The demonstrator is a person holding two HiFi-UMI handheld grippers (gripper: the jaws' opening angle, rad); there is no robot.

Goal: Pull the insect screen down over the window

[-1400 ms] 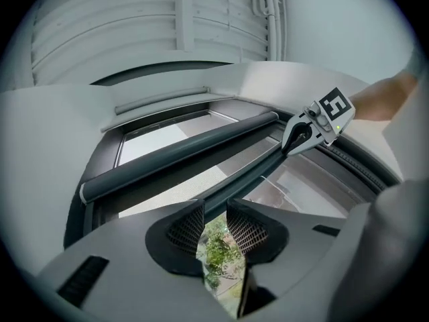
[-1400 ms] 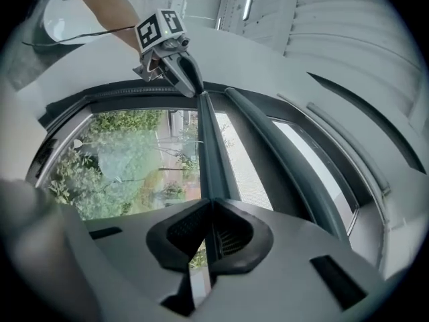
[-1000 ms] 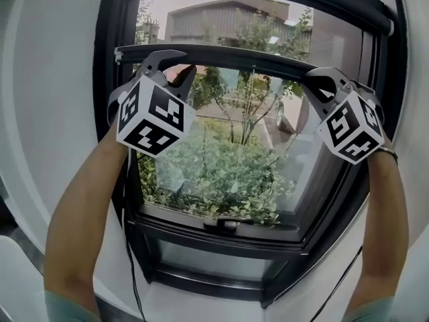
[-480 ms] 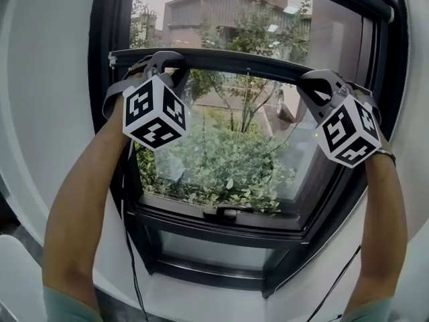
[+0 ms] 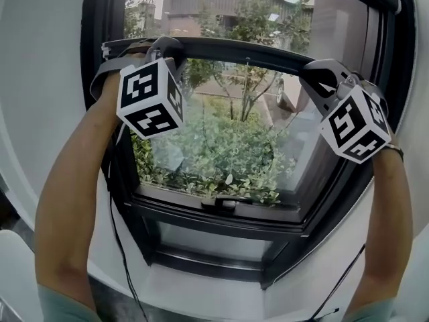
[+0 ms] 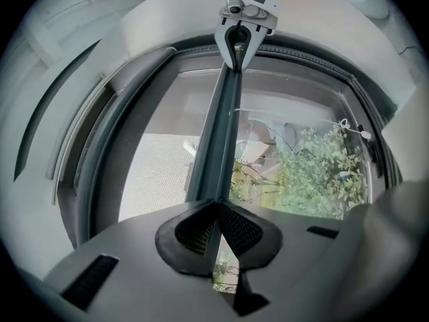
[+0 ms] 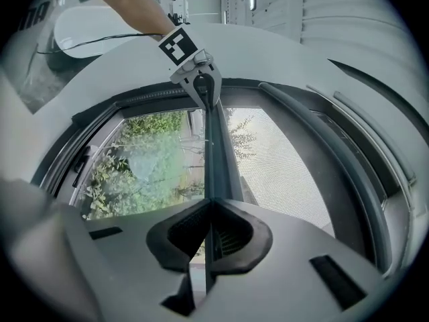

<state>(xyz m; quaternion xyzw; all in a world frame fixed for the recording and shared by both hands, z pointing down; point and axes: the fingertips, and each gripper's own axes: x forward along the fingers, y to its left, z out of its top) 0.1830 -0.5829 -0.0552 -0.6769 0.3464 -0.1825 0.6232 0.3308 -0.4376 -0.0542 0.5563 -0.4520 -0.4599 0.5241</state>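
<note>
Our left gripper, jaws just closing, and right gripper clamp the screen's pull bar. If we pull unevenly, it may skew and jam.

Insect screen sits part-way down, its fine grey mesh covering the top stretch of the window; the dark pull bar runs right across the glass, high up and well clear of the bottom rail; below the bar the pane is uncovered, green shrubs sharp through it; black frame all round, the handle lying flat at the middle of the bottom rail.
</note>
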